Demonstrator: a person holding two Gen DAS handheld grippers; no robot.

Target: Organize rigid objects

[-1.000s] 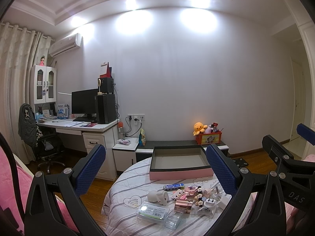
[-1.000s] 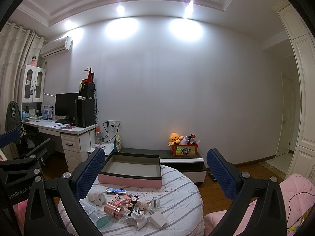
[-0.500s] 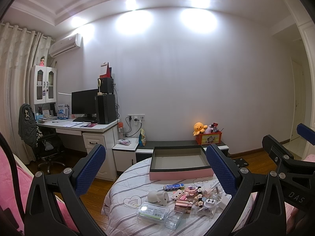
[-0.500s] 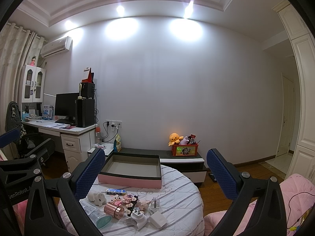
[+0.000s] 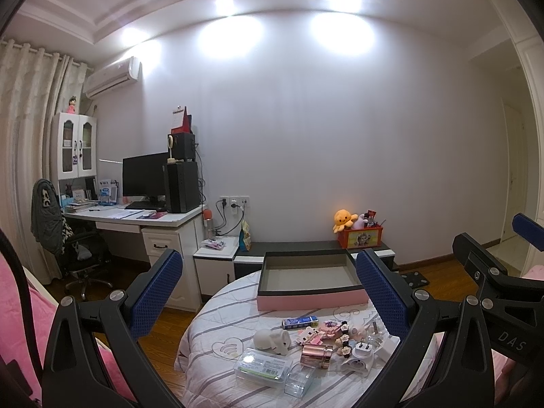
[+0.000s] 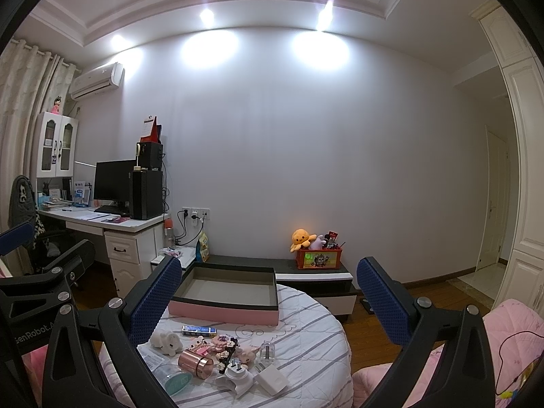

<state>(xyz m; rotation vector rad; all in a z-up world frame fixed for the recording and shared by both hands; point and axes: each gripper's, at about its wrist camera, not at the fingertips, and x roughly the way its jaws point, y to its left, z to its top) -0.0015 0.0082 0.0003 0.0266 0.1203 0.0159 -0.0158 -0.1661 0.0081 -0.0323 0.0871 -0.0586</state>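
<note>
Striped cloth covers the round table (image 5: 210, 367) where small items cluster before the empty pink tray (image 5: 311, 297). Both the left gripper (image 5: 268, 292) and right gripper (image 6: 268, 297) hover wide open, holding nothing. The copper tin (image 6: 196, 363) looks light, stiff and slippery; gripping across its sides seems safest.

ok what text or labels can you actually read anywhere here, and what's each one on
"DAS": on the right gripper body, seen from the left wrist view.
"enRobot.A", cut off at both ends: on the left gripper body, seen from the right wrist view.
Too small or blurred to read: the blue box, the clear case's label, the red toy crate.
</note>
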